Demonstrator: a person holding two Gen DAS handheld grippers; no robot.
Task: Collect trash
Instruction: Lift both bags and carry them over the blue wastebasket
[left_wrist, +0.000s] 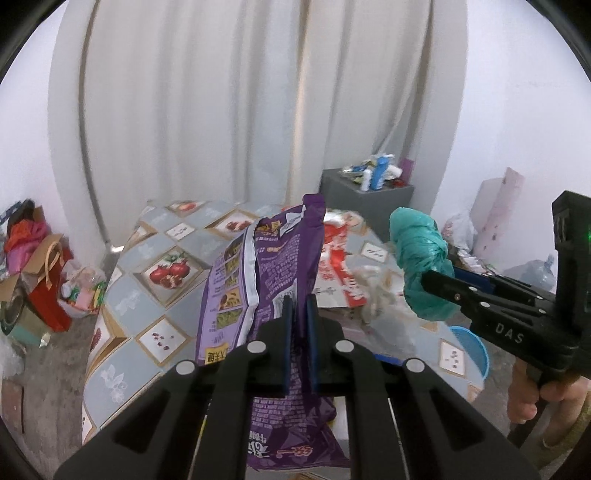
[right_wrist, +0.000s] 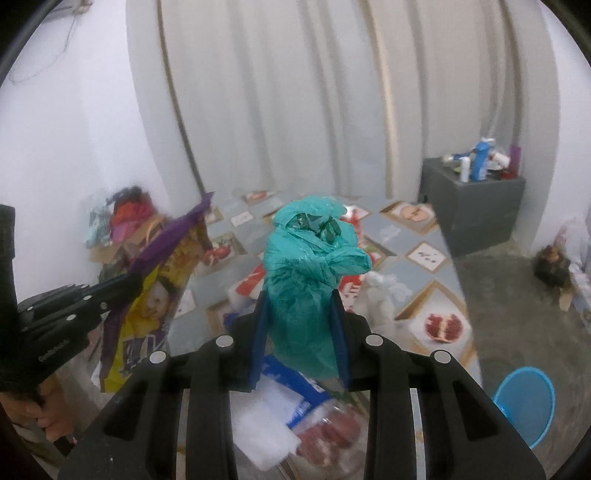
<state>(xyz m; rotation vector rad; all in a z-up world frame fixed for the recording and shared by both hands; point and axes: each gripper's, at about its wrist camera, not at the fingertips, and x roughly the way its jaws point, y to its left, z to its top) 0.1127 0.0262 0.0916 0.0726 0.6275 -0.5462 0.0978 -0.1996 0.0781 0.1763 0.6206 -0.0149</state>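
Observation:
My left gripper is shut on a purple snack bag, which hangs above the table; the right wrist view shows the bag's yellow and purple side at left, held by that same gripper. A knotted teal plastic bag fills the space between the blue pads of my right gripper, which is shut on it. In the left wrist view this teal bag and the right gripper are at right, lifted over the table. A red and white wrapper and crumpled white tissue lie on the tablecloth.
The table wears a grey cloth with pomegranate prints. More wrappers lie near its front edge. A blue basin sits on the floor at right. A dark cabinet with bottles stands by the white curtain. Bags and boxes crowd the left corner.

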